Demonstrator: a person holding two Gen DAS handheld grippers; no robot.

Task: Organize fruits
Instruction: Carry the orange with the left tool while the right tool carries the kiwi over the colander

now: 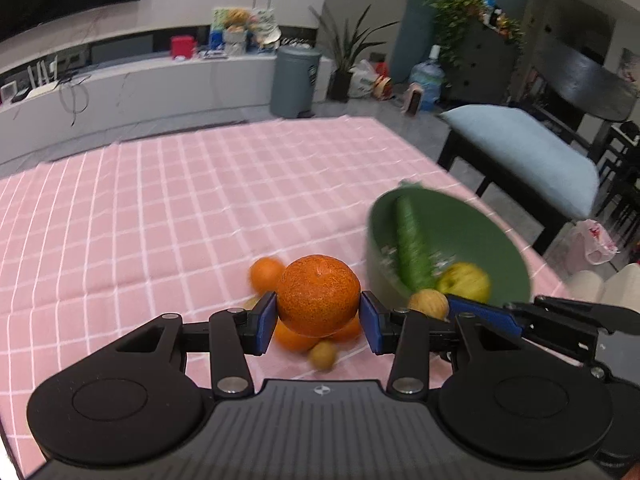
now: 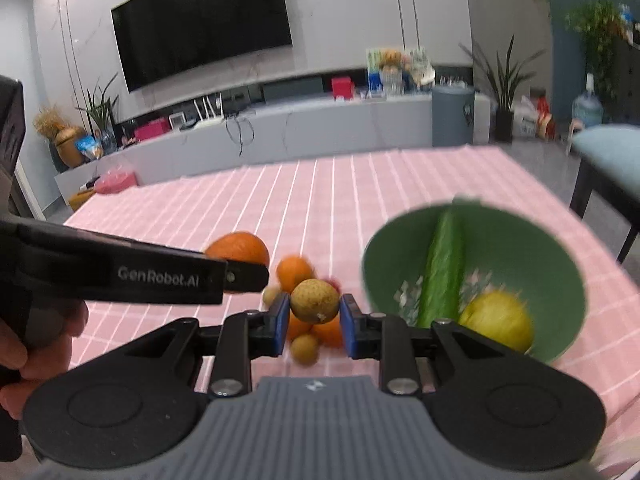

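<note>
My left gripper (image 1: 319, 314) is shut on a large orange (image 1: 318, 295) and holds it above a cluster of smaller oranges (image 1: 266, 274) and a small tan fruit (image 1: 322, 355) on the pink checked tablecloth. My right gripper (image 2: 314, 314) is shut on a small tan round fruit (image 2: 315, 301), also above the cluster (image 2: 295, 272). A green bowl (image 2: 520, 248) to the right holds a cucumber (image 2: 442, 268) and a yellow apple (image 2: 498, 320). In the left wrist view the bowl (image 1: 480, 232) stands to the right, and the right gripper (image 1: 520, 320) with its fruit (image 1: 428, 303) is beside it.
The left gripper's body (image 2: 120, 272) crosses the left of the right wrist view. The pink tablecloth (image 1: 180, 200) stretches far and left. A dark bench with a light blue cushion (image 1: 520, 148) stands off the table's right edge. A grey bin (image 1: 295, 80) stands beyond the far edge.
</note>
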